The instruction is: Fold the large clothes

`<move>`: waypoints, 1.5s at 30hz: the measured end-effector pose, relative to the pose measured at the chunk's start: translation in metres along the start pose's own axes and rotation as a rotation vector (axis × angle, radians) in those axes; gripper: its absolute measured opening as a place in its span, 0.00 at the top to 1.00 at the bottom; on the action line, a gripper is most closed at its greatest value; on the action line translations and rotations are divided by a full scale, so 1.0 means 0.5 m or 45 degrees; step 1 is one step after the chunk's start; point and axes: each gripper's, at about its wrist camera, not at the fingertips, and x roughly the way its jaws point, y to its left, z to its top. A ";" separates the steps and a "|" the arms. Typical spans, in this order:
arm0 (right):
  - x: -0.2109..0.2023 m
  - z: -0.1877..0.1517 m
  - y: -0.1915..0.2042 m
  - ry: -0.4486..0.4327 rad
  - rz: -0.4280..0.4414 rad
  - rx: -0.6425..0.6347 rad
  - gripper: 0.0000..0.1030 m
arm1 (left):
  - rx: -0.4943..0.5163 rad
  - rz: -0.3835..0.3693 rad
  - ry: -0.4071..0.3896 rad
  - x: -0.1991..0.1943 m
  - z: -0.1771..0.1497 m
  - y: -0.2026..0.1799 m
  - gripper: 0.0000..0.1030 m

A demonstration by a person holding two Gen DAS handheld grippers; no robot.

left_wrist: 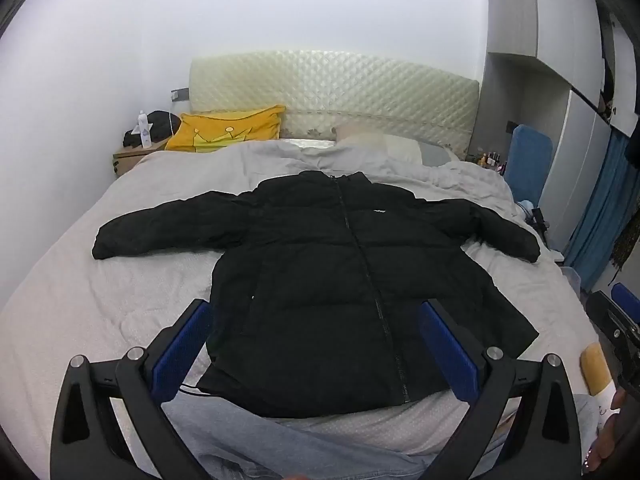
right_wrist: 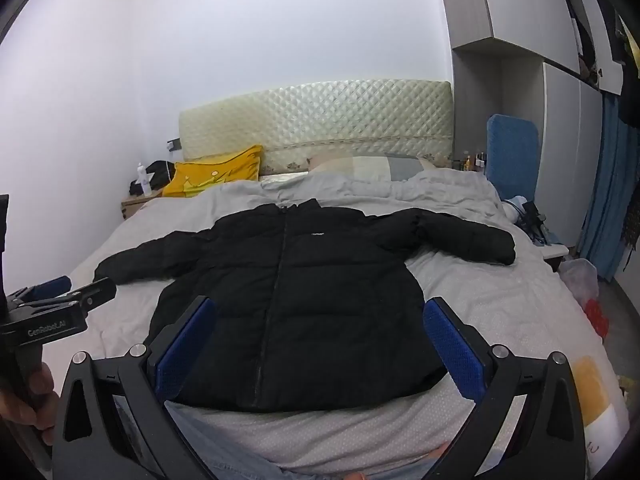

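You hold the left gripper (left_wrist: 316, 344) with jaws spread wide and empty, the black puffer jacket (left_wrist: 320, 280) flat, zipped, sleeves out on the grey bed (left_wrist: 80, 300), and the right gripper (right_wrist: 316, 344) equally spread.

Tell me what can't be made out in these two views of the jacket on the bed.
- Black jacket: its back and lining are hidden against the bed in both views.
- Chest logo: too small to read.
- Bottles by the blue cushion: tiny and blurred.
- Bedside table: mostly hidden by the bedding.
- Left gripper and right gripper: open, handles cut off by the lower edge.
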 end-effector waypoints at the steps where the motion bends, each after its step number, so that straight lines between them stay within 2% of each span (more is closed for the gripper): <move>1: 0.001 0.000 0.000 0.017 0.000 0.005 0.00 | 0.001 -0.001 0.001 0.000 0.000 0.000 0.00; 15: -0.006 0.006 -0.023 -0.009 -0.006 0.026 0.00 | 0.008 0.005 0.002 0.006 0.007 0.006 0.00; 45: -0.024 0.000 -0.008 -0.029 -0.016 0.011 0.00 | 0.009 -0.012 0.030 0.003 0.016 -0.004 0.00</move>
